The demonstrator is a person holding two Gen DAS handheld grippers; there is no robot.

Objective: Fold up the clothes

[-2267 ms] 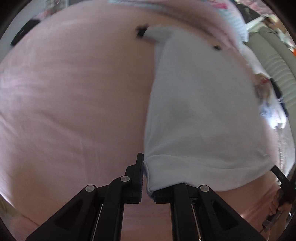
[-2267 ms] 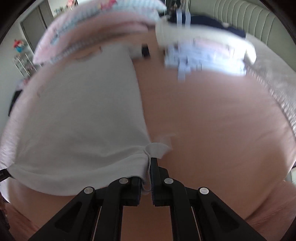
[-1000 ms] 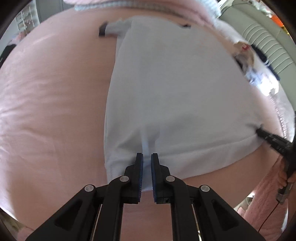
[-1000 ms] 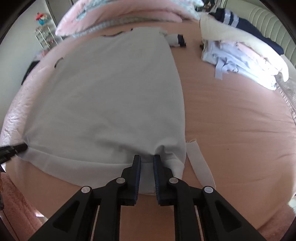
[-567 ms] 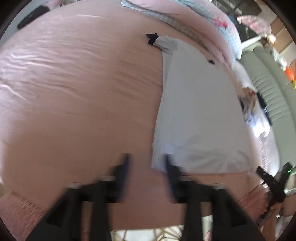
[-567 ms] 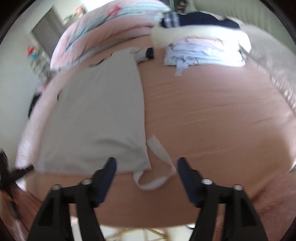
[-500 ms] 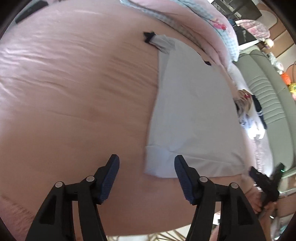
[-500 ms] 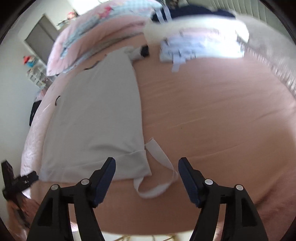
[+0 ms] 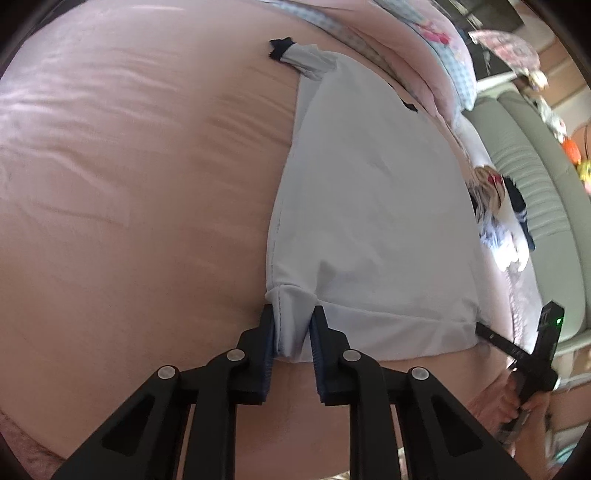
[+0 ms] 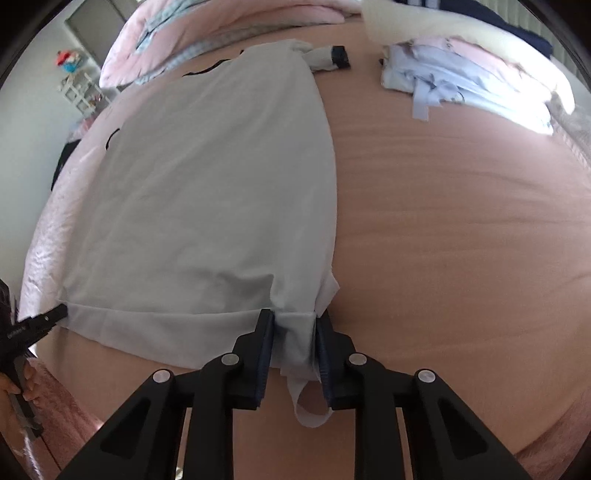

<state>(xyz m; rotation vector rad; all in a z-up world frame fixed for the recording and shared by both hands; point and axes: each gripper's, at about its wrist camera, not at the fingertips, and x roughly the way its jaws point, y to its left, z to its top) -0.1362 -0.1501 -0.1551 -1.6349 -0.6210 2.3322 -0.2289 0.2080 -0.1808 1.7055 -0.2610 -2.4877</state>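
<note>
Two corners of the pale grey garment (image 10: 207,192) are being taken at its near hem as it is lying flat on the pink bed (image 10: 461,221), its dark-cuffed sleeve (image 10: 328,55) bunched at the far end. The left gripper (image 9: 292,325) has just been closing its jaws, and hem cloth is sitting pinched between them; the right gripper (image 10: 293,328) has been closing too, and is now clamping the opposite corner, with a loose white loop (image 10: 310,406) dangling below. This fabric is looking thin, soft and light, so it will likely sag and slide; gripping right at the doubled hem corners seems the sensible hold. Beyond it, a pile of clothes (image 10: 461,77) and a pink quilt (image 10: 192,33) are waiting.
</note>
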